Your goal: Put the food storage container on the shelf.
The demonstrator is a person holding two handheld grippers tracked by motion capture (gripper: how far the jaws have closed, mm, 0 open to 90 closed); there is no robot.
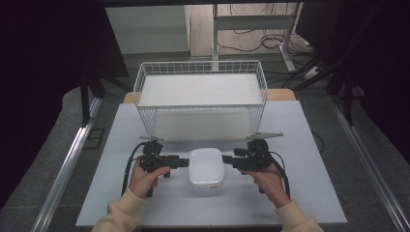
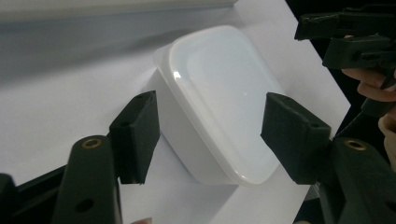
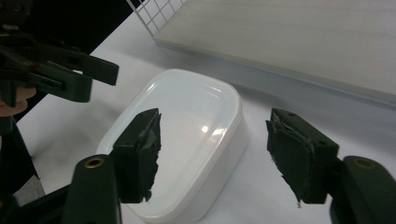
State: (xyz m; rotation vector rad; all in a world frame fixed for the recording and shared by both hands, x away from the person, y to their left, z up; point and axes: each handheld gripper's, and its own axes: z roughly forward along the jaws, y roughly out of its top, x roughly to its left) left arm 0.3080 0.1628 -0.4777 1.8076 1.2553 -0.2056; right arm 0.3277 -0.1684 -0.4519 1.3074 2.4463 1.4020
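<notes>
- A white plastic container (image 1: 206,168) with rounded corners and a closed, glossy lid is seen lying flat on the pale surface (image 1: 121,140), directly between the two grippers.
- Its lid is slightly raised with a shallow stepped rim, and bright reflections are carried on the top; the walls below are plain white and opaque.
- The left gripper (image 1: 185,162) is held in the person's left hand (image 1: 144,177), with its tips just beside the container's near side; in the left gripper view its jaws are spread wide, and the container (image 2: 219,100) is seen ahead of and between them, apparently untouched.
- The right gripper (image 1: 226,159) is held in the right hand (image 1: 267,178), pointed at the opposite side of the container; in the right gripper view its jaws are likewise spread apart, with the container (image 3: 180,140) lying ahead between them; the pads (image 3: 292,154) look worn and ragged at the edges.
- Beyond both grippers, a white wire basket (image 1: 200,96) is seen standing on the surface, well apart from the container.
</notes>
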